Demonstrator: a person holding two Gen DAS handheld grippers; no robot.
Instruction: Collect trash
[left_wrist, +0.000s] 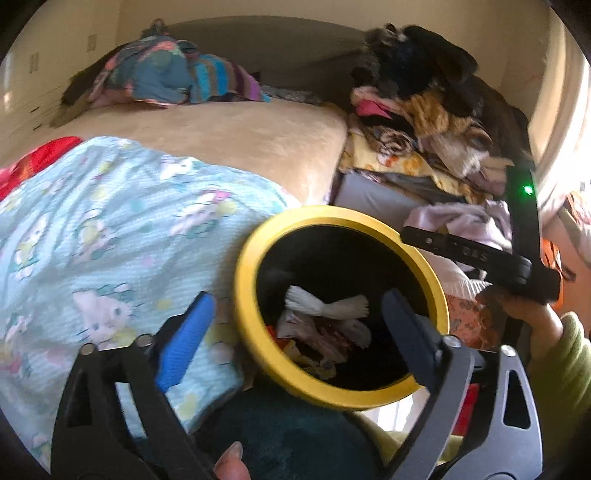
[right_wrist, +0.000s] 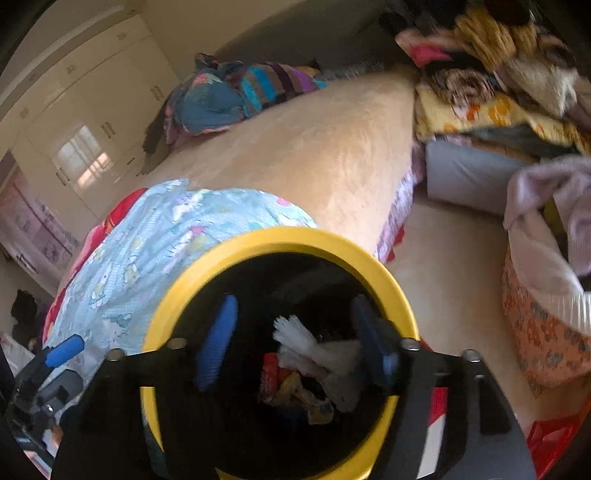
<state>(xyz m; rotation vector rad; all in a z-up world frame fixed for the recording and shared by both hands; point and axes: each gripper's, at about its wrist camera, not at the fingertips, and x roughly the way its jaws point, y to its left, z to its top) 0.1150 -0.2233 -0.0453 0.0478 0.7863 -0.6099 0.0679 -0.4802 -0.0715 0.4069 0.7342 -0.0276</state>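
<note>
Yellow-rimmed bin (right_wrist: 280, 240) sits directly under right gripper (right_wrist: 291, 343), whose jaws gape wide with nothing between the pads; left gripper (left_wrist: 295, 328) hovers wide and empty at the rim; white crumpled tissue (right_wrist: 314, 347) lies below on wrappers (right_wrist: 295, 395) inside; best to lift clear straight up, avoid knocking the rim; orange basket (right_wrist: 543, 332) to the right holds cloth.

Left gripper (left_wrist: 295, 325): jaws spread wide, nothing pinched between the blue-padded fingers (left_wrist: 188, 339); it points steeply downward. A fingertip of the holding hand (left_wrist: 231, 461) shows at the bottom edge of the left wrist view.

Right gripper (right_wrist: 291, 339): jaws apart, pads clear of any contact, likewise pitched downward. The right hand (left_wrist: 524, 310), in a green sleeve (left_wrist: 565, 387), grips its handle.
</note>
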